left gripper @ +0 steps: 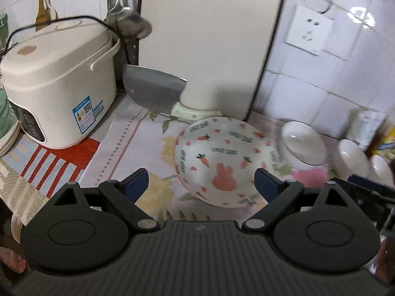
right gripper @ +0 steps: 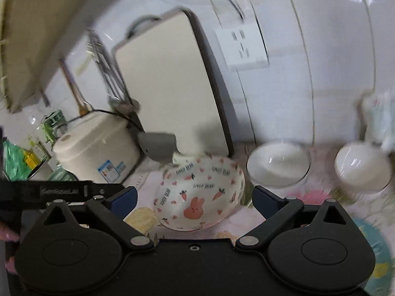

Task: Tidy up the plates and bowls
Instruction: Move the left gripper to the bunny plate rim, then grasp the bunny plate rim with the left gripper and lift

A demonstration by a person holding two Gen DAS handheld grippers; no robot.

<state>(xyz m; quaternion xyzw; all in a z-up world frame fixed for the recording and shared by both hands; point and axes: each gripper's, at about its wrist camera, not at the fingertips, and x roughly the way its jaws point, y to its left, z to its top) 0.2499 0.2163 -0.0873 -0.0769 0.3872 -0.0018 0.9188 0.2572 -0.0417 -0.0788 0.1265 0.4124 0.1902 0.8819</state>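
A white bowl with pink rabbit and carrot prints (left gripper: 222, 162) sits on the patterned counter cloth, right in front of my open, empty left gripper (left gripper: 201, 185). The same bowl (right gripper: 200, 192) lies between the fingers of my open, empty right gripper (right gripper: 193, 201) in the right wrist view. A plain white bowl (left gripper: 302, 145) stands to its right, also in the right wrist view (right gripper: 277, 167). Two more white bowls (left gripper: 353, 157) stand further right; one shows in the right wrist view (right gripper: 363, 170).
A cream rice cooker (left gripper: 59, 86) stands at the left. A white cutting board (left gripper: 209, 42) leans on the tiled wall behind the bowls, with a cleaver (left gripper: 153, 88) beside it. A wall socket (left gripper: 308, 29) is at the right. Bottles (right gripper: 29, 157) stand far left.
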